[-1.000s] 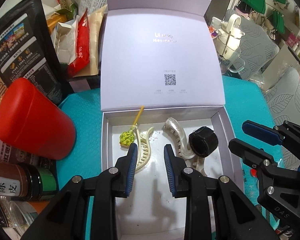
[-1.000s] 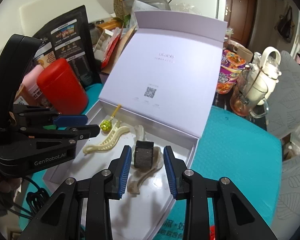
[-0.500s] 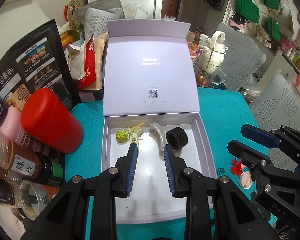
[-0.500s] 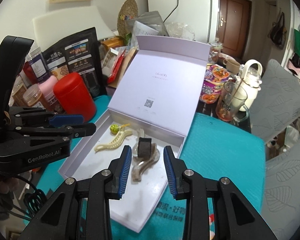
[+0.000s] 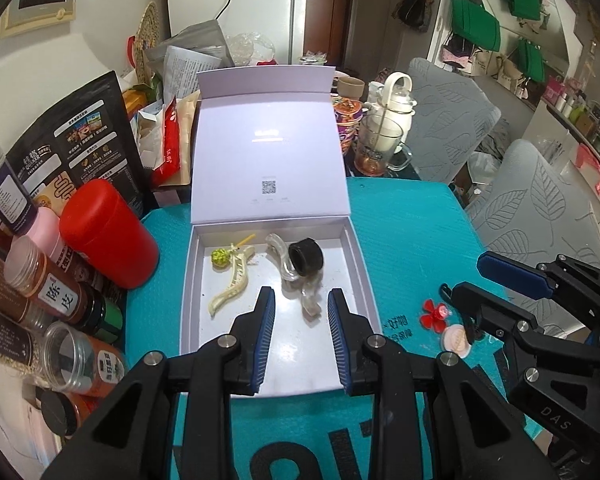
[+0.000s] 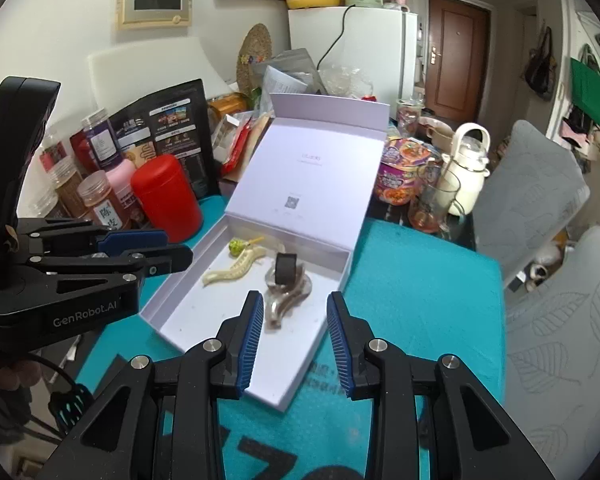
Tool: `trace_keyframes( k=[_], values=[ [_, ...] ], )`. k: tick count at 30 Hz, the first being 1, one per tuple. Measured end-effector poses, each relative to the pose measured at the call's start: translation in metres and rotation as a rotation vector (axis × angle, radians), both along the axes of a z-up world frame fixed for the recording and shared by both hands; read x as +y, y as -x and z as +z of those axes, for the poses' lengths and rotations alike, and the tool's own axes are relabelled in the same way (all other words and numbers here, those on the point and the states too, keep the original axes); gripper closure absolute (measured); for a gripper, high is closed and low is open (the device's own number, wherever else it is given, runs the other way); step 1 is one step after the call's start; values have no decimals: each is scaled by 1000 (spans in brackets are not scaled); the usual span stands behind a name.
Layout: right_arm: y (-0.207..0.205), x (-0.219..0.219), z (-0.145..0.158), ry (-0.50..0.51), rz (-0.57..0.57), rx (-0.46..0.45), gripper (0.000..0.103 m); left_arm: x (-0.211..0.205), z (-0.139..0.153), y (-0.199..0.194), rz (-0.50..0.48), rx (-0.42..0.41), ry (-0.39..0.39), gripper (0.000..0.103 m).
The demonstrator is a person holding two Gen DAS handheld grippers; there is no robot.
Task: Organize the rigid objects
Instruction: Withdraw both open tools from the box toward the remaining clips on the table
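You're pulling both grippers up and back from the white box (image 5: 358, 264) now, and the view over the teal mat (image 5: 412, 220) has widened since a second ago. The left gripper (image 5: 301, 334) holds nothing: its blue pads sit a narrow gap apart with only the box floor showing between them. Same for the right gripper (image 6: 295, 334), jaws slightly parted and empty. Inside the box, toward the hinge end, you've got the cream hair claw (image 5: 232, 280) lying by the green lollipop (image 5: 219, 258), and the clear hair claw (image 5: 296, 276) with the black ring (image 5: 306, 257) resting on it. So a placing step looks finished and you're between items. Still out on the mat, just right of the box, are a small red flower piece (image 5: 432, 314) and a round pink-and-white disc (image 5: 456, 340), close to your right gripper's fingers. I'd say those are next: open the right jaws wider, drop low over the flower, and pinch carefully, since both pieces are small and flat.
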State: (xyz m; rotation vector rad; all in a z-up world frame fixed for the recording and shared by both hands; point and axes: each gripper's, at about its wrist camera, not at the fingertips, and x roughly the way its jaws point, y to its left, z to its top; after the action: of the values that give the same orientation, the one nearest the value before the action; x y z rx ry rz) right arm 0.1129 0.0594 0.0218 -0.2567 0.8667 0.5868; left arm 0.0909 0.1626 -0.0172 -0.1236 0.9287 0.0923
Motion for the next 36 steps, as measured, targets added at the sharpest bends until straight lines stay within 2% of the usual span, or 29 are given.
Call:
trace_keyframes(
  k=[21,30,36],
  values=[
    [90,-102,28,-6,-35,-36,70,-110,17,81,-51,-57,3,76],
    [126,-145,30,-10,-46,-38,66,-156,11,108,-70,-58,13,76],
    [139,-173,25,-7,-73,-13,63,-183,-3,111,-95,-14,13,76]
  ],
)
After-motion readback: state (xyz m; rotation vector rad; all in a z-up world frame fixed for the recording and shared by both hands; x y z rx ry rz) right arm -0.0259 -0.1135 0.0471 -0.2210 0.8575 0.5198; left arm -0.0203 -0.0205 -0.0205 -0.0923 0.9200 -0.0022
